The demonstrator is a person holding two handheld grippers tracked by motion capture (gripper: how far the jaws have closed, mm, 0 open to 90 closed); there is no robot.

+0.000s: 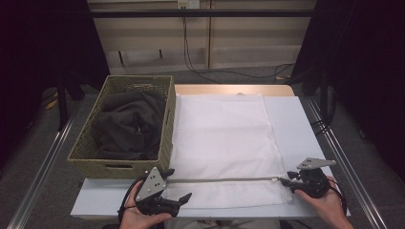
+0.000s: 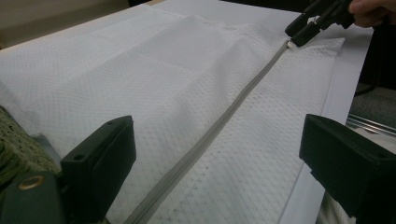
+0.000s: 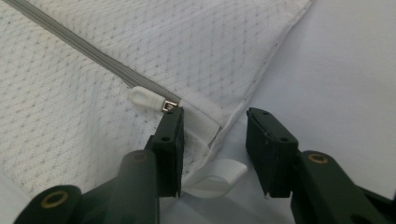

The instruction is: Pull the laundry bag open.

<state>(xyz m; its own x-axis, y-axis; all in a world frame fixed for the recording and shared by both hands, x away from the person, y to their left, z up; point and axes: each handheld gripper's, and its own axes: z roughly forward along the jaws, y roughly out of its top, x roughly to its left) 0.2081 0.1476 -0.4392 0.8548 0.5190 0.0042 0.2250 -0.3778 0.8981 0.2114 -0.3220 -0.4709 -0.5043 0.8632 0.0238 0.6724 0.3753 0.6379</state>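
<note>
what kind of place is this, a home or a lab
Likely a lab or recording workspace, not a home: a table on metal rails, dark curtains at the sides, loose cables on the floor, and a handheld left gripper over a mesh laundry bag.

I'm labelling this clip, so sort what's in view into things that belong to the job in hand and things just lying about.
In the job:
white mesh laundry bag
its grey zipper
white zipper pull
right hand-held gripper, open at the pull
left hand-held gripper, open over the zipper

Lying about:
woven basket
dark clothing inside it
floor cables

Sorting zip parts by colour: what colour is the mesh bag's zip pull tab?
White, on a grey zip; the pull tab shows best in the right gripper view.
</note>
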